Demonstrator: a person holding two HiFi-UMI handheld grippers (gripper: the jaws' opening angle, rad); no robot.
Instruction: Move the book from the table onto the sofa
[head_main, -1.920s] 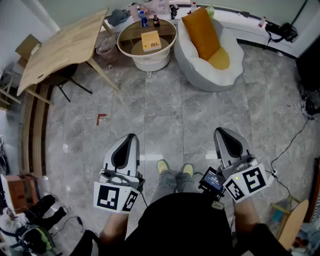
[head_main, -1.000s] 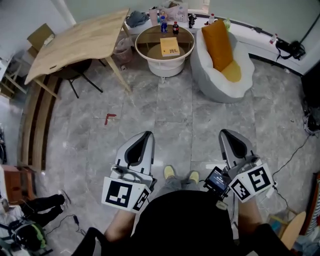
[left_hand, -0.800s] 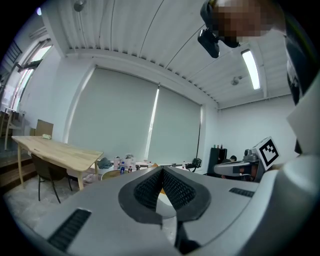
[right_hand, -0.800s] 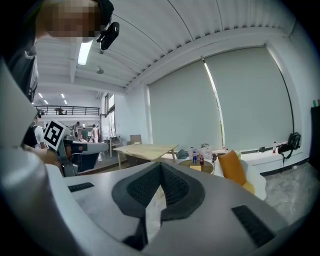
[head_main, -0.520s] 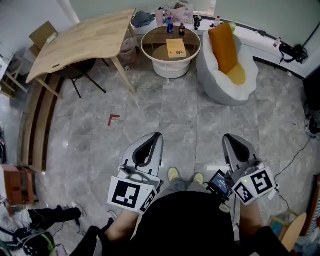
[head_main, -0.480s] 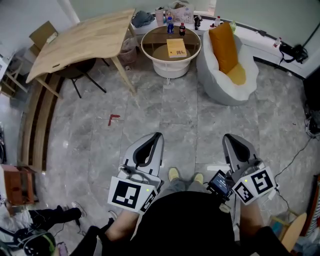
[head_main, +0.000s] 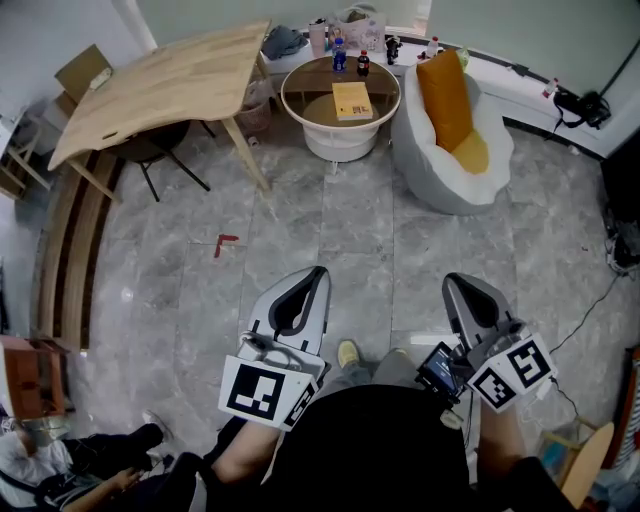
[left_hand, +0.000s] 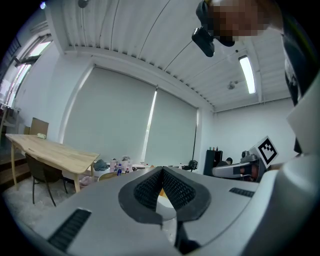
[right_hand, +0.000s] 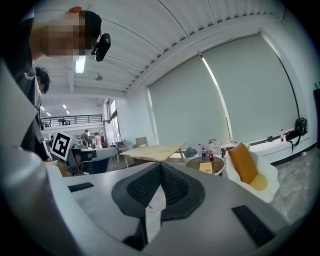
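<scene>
- Both claws now sit further right in the head view than two seconds ago; the left gripper (head_main: 317, 272) and right gripper (head_main: 458, 281) are each pinched together on nothing.
- Only one yellow shoe (head_main: 348, 352) shows between them now, where I saw two before.
- Beyond lies grey marbled floor (head_main: 350, 220) with a red corner mark (head_main: 225, 243).
- Across the room, the book (head_main: 351, 100) lies flat on the round table (head_main: 340, 142), which has drifted right in my view.
- Just right of it stands the white sofa (head_main: 440, 175), with an orange cushion (head_main: 445, 95) propped upright.
- On the left stands a wooden table (head_main: 150, 90); bottles (head_main: 338, 58) sit at the round table's far rim.
</scene>
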